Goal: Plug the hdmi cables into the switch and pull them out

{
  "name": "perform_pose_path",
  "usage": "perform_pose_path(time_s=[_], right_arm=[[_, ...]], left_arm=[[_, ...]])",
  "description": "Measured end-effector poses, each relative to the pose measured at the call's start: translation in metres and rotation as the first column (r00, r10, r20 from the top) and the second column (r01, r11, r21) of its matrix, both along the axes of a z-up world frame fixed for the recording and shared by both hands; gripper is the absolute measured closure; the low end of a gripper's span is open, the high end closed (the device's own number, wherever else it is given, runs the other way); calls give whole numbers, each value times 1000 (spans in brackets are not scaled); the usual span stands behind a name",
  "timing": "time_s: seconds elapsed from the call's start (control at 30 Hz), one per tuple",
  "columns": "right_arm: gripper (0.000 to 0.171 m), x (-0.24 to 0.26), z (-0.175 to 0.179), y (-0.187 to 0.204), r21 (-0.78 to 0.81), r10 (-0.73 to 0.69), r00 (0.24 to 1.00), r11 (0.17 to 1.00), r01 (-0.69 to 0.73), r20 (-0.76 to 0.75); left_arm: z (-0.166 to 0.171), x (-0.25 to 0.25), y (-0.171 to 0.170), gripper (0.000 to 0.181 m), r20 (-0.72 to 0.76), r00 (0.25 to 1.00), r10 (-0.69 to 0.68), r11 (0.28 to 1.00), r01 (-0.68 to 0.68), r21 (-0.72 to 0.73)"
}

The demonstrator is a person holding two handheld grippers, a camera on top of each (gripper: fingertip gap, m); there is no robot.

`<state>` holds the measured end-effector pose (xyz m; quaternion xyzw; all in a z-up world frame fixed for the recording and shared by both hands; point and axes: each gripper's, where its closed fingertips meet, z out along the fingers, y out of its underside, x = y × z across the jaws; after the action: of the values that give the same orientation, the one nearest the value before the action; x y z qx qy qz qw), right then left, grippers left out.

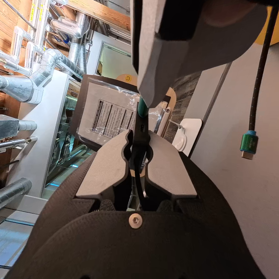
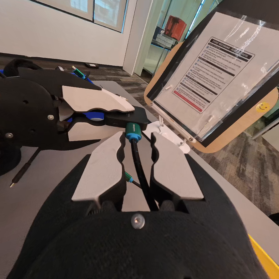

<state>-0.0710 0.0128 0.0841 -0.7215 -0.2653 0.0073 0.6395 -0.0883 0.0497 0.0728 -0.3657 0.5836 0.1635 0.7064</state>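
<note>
Above the grey desk, left tongs clamp the black HDMI switch while right tongs stand open around its seated green plug; an off-axis pull risks twisting the switch loose

A printed sheet under clear plastic fills the right of the right wrist view, bearing a black header bar, lines of small print and a red strip at its foot. A yellow smiley sticker sits on the wooden board beside it. The green plug at centre carries a brand mark, as does the hanging plug at right in the left wrist view.
</note>
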Motion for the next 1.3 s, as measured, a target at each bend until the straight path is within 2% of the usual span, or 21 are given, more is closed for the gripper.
perform_pose_path(time_s=[0.23, 0.33, 0.87, 1.03, 1.3], right_arm=[[142, -2, -6, 1, -41, 7, 1000, 999, -6, 19], [141, -3, 0, 1, -4, 17, 999, 1000, -17, -28], [150, -5, 0, -2, 38, 96, 994, 995, -94, -47], [149, -6, 1, -1, 63, 95, 994, 994, -92, -48], [149, -7, 9, -6, 107, 64, 997, 993, -59, -45]], left_arm=[[3, 0, -3, 166, -6, 1000, 11, 999, -11, 46], [4, 1, -4, 167, -5, 1000, 10, 999, -10, 49], [4, 3, -7, 166, 18, 1000, 15, 999, -16, 39], [3, 4, -5, 166, 55, 998, -12, 1000, 14, -23], [12, 1, -8, 165, 85, 996, -2, 1000, 4, -17]])
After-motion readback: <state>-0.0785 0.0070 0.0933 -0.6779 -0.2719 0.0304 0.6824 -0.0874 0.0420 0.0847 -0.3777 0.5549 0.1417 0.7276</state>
